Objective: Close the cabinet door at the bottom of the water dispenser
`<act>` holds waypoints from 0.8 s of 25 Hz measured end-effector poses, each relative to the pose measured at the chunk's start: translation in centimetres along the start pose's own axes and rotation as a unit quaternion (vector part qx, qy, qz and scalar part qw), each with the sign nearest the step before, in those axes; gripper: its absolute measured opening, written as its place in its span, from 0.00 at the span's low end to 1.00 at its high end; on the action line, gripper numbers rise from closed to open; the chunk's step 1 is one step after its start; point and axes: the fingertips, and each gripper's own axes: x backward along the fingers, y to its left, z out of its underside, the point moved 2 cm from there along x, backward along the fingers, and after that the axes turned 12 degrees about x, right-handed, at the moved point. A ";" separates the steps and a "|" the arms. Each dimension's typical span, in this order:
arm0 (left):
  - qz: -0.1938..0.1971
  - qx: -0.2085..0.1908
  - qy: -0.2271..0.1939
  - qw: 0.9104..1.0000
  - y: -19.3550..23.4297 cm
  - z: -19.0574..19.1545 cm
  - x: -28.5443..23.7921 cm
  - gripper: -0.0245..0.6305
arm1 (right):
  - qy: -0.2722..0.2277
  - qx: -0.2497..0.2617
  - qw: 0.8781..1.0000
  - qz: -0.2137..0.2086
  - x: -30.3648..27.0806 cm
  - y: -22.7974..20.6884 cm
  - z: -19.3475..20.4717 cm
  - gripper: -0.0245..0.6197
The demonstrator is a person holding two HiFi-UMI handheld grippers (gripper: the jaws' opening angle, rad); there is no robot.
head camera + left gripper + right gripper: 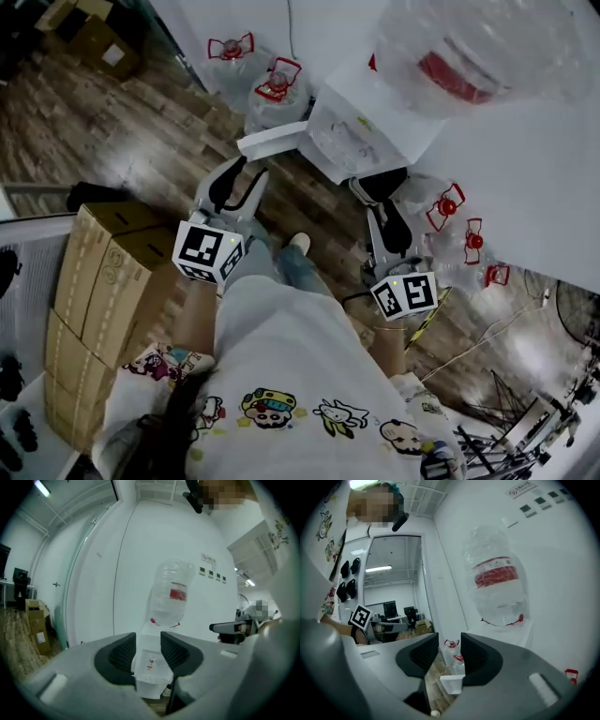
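Head view, water dispenser (370, 122): white, against the white wall, with a clear bottle (459, 47) upended on top
Head view, cabinet door (272, 140): open, swung out from the dispenser's foot over the wood floor (141, 141)
Head view, my left gripper (246, 178): fingers spread, tips near the door's free end, contact not clear
Head view, my right gripper (382, 192): fingers spread, in front of the dispenser's other side
Head view, surroundings: spare bottles (267, 80) with red handles beside the dispenser, cardboard boxes (103, 281) at my left
Left gripper view, my fingers (123, 652): released, nothing between the pads; the dispenser (152, 663) shows in the gap, well beyond the tips
Left gripper view, other hand: my right gripper (229, 627) at the right edge
Right gripper view, my fingers (480, 656): released, holding nothing; the door's white edge (452, 684) and spare bottles (452, 648) show through the gap
Right gripper view, bottle (497, 583): above right, on the dispenser
Right gripper view, other hand: my left gripper (377, 626) at the left
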 end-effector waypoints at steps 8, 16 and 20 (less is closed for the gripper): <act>-0.064 0.023 -0.004 0.998 3.9 2.3 4.0 0.28 | 0.018 0.005 0.997 -0.077 -4.7 4.1 1.3 0.25; -0.102 0.030 -0.020 0.994 7.7 2.5 5.1 0.28 | 0.046 0.003 0.991 -0.122 -8.8 7.6 2.4 0.25; -0.118 0.041 -0.016 0.992 9.7 3.2 5.3 0.28 | 0.054 0.002 0.988 -0.146 -10.9 9.1 3.1 0.25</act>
